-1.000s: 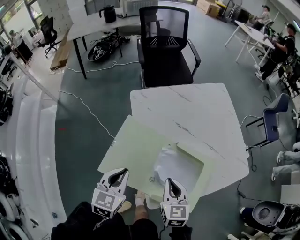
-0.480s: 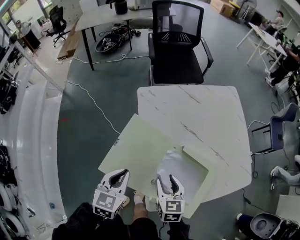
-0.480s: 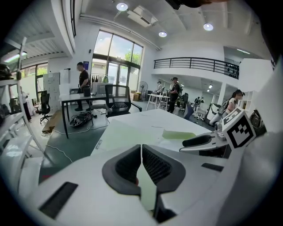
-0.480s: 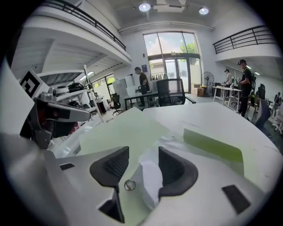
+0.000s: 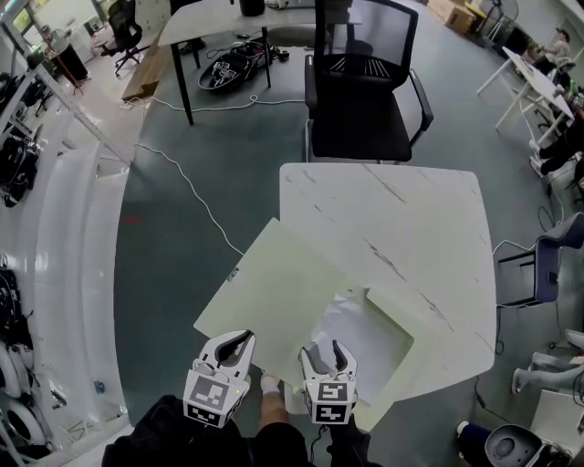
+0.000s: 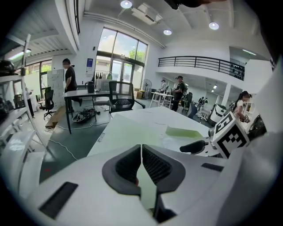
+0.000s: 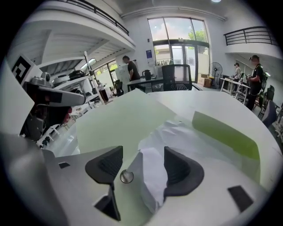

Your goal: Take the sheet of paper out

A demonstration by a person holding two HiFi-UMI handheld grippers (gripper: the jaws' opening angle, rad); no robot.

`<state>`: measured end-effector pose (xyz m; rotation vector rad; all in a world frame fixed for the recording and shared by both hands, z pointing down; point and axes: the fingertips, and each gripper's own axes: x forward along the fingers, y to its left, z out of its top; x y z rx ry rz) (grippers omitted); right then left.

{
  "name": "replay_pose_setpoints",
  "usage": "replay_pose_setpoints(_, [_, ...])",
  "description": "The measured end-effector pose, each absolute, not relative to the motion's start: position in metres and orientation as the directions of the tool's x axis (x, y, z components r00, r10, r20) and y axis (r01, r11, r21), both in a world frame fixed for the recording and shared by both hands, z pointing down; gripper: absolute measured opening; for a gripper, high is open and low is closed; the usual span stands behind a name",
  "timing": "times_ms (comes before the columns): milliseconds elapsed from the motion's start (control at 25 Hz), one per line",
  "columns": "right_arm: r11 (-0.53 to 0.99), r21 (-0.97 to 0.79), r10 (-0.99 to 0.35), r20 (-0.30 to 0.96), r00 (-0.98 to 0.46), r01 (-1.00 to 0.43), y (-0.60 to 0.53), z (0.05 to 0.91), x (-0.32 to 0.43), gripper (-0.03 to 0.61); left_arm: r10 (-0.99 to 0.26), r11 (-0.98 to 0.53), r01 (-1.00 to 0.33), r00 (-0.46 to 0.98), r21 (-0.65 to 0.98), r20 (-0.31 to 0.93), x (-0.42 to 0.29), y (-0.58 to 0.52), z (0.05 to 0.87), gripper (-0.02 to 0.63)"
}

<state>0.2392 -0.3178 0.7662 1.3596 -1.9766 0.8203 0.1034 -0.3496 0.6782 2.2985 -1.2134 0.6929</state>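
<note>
A pale green folder (image 5: 274, 292) lies open on the white marble table (image 5: 401, 210), its left flap hanging over the table's edge. A crumpled white sheet of paper (image 5: 360, 333) sits in the folder's pocket. My left gripper (image 5: 235, 345) is shut on the near edge of the folder's flap (image 6: 128, 132); a green sliver shows between the closed pads (image 6: 152, 165). My right gripper (image 5: 327, 354) is opening, its jaws astride the paper's near corner (image 7: 152, 176) without pressing it. A small round metal snap (image 7: 126, 176) lies between the jaws.
A black office chair (image 5: 365, 82) stands at the table's far side. Behind it a second table (image 5: 228, 18) has cables (image 5: 182, 191) on the floor beneath. A blue chair (image 5: 547, 264) stands at the right. People (image 6: 69, 84) are in the background.
My right gripper's jaws have gone from shut to wide apart and it has sunk onto the paper's near corner. The left gripper keeps its hold on the flap.
</note>
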Motion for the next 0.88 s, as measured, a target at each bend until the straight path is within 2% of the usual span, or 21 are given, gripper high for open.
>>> replay_pose_setpoints(80, [0.294, -0.157, -0.55, 0.779, -0.301, -0.943, -0.318, 0.776, 0.237, 0.308, -0.62, -0.505, -0.85, 0.48, 0.153, 0.62, 0.1, -0.351, 0.682, 0.031])
replay_pose_setpoints(200, [0.303, -0.167, -0.511, 0.802, -0.308, -0.938, -0.316, 0.787, 0.233, 0.269, -0.623, -0.492, -0.857, 0.47, 0.153, 0.626, 0.096, -0.352, 0.689, 0.031])
replay_pose_setpoints(400, [0.307, -0.165, -0.491, 0.817, -0.304, -0.937, -0.316, 0.789, 0.235, 0.109, -0.619, -0.482, -0.861, 0.464, 0.161, 0.634, 0.099, -0.354, 0.69, 0.031])
replay_pose_setpoints(480, [0.305, -0.16, -0.493, 0.817, -0.3, -0.939, -0.316, 0.791, 0.232, 0.066, -0.621, -0.477, -0.864, 0.46, 0.16, 0.635, 0.095, -0.355, 0.692, 0.031])
replay_pose_setpoints(880, [0.288, -0.166, -0.506, 0.81, -0.297, -0.943, -0.319, 0.792, 0.241, 0.023, -0.63, -0.467, -0.87, 0.451, 0.156, 0.632, 0.096, -0.356, 0.692, 0.03])
